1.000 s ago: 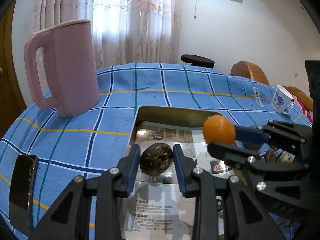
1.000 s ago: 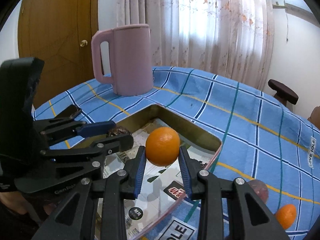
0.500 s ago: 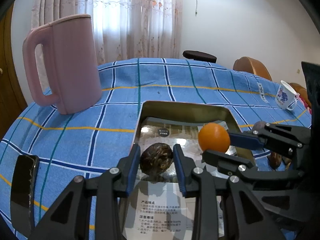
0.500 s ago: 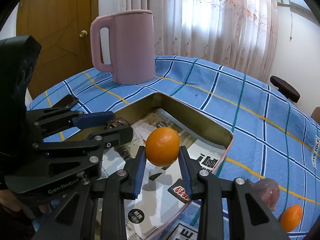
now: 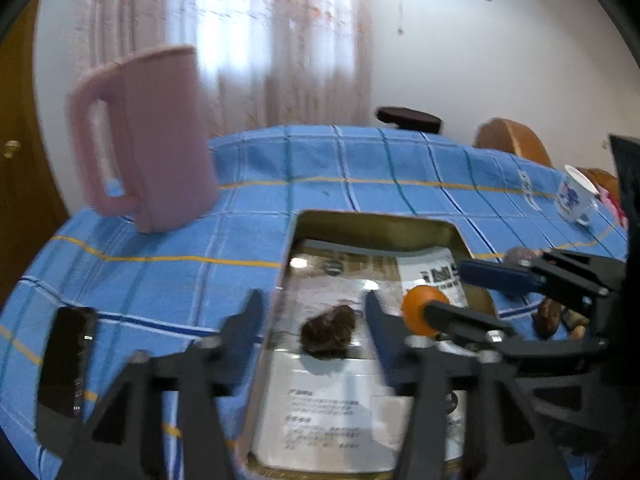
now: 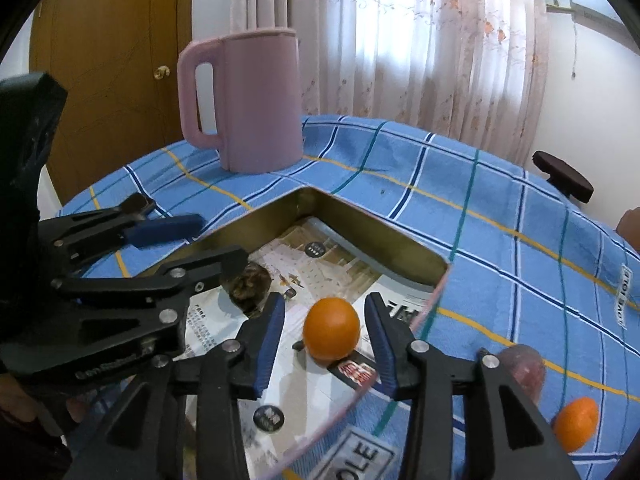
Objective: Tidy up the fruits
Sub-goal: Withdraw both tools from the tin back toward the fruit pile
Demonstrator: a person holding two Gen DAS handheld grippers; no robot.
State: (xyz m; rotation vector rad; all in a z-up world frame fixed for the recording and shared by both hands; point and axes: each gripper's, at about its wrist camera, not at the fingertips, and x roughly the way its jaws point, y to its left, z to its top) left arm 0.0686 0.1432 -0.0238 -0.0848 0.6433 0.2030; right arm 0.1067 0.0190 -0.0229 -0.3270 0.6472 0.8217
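A gold metal tray [image 5: 376, 220] [image 6: 360, 216] lined with printed paper sits on the blue checked tablecloth. A dark brown wrinkled fruit [image 5: 329, 330] [image 6: 250, 284] lies in it between my open left gripper's [image 5: 314, 320] fingers, untouched. An orange [image 6: 331, 328] [image 5: 420, 314] rests on the tray's paper between my open right gripper's [image 6: 325, 332] fingers, clear of both pads. The left view is blurred.
A pink jug [image 5: 148, 136] [image 6: 248, 100] stands behind the tray at the left. A black phone [image 5: 66, 360] lies at the left. A second orange [image 6: 575, 424] and a purple fruit [image 6: 524, 364] lie on the cloth right of the tray. A white cup [image 5: 576, 196] stands far right.
Both grippers lowered into the tray and opened. The brown fruit and the orange, held before, now lie on the tray's paper.
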